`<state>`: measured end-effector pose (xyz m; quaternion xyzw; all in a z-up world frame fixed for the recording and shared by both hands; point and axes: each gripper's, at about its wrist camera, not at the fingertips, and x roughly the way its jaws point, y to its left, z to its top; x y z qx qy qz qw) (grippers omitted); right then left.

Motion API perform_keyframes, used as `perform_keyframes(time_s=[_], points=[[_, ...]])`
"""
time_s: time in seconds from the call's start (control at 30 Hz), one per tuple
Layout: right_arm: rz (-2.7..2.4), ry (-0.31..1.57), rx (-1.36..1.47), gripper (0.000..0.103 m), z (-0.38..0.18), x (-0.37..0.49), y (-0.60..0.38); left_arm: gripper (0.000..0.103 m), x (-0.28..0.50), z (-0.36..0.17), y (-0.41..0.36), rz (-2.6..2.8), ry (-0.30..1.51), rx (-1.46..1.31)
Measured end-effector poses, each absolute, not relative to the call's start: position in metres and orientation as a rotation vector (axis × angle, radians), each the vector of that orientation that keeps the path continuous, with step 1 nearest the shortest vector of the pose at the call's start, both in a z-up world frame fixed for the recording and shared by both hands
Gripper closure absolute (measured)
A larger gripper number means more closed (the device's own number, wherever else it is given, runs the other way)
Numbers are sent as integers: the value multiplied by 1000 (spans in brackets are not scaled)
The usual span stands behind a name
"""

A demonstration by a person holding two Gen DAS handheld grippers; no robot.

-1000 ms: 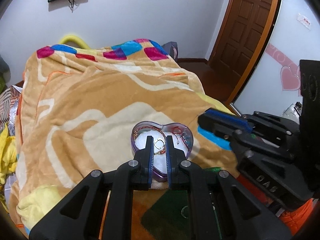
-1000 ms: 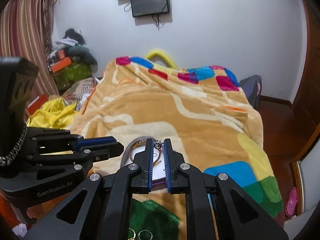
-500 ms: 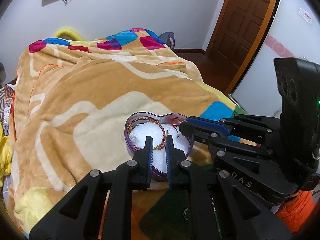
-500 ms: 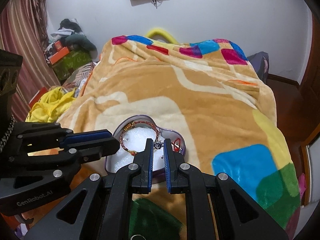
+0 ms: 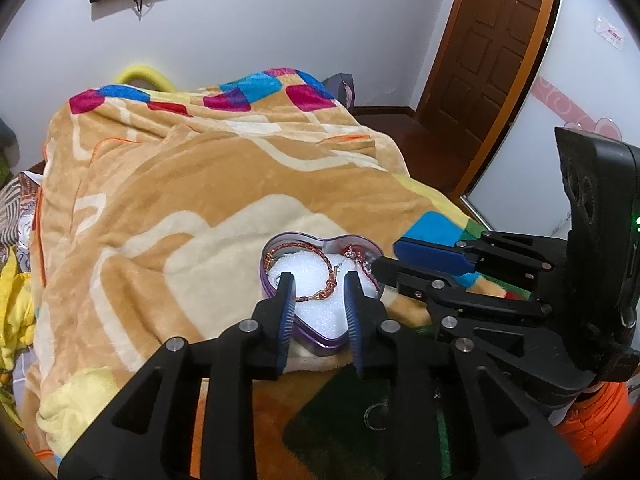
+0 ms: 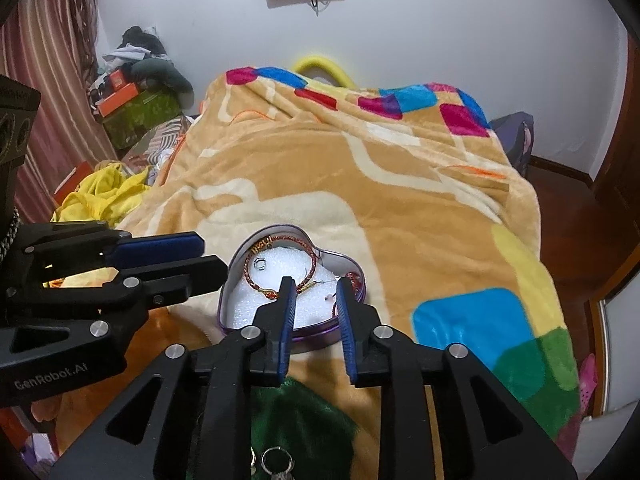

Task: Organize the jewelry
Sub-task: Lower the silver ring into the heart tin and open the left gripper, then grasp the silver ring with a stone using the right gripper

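A purple heart-shaped box (image 5: 320, 343) with white foam lining sits on the blanket; it also shows in the right wrist view (image 6: 228, 300). Inside lie a red braided bracelet (image 6: 280, 272), a small silver ring (image 6: 261, 264) and a red chain piece (image 6: 355, 280). My left gripper (image 5: 318, 280) is open and empty just above the box's near side. My right gripper (image 6: 314, 286) is open and empty over the box, and shows from the side in the left wrist view (image 5: 400, 258). More rings lie on a green patch near me (image 6: 276, 460).
The box rests on a tan patterned blanket (image 5: 180, 200) covering a bed. A yellow cloth pile (image 6: 100, 196) lies at the left of the bed. A brown door (image 5: 488, 48) stands at the right. A silver ring (image 5: 374, 412) lies on the green patch.
Both grippers were shut and have opened. The small pendant held by the right gripper and the ring held by the left are released into the box.
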<state>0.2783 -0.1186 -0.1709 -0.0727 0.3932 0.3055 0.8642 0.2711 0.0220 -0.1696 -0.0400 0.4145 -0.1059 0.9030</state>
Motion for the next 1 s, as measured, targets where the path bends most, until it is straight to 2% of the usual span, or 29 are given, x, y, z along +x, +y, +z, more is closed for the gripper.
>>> perform_keyframes(time_s=[0.53, 0.67, 1.0], points=[[610, 734, -157, 79, -134, 233, -138, 69, 217, -131, 20, -188, 788, -43], [605, 746, -156, 78, -136, 220, -144, 65, 203, -133, 19, -184, 797, -36], [603, 815, -162, 78, -158, 200, -155, 65, 181, -165, 17, -190, 886, -38]])
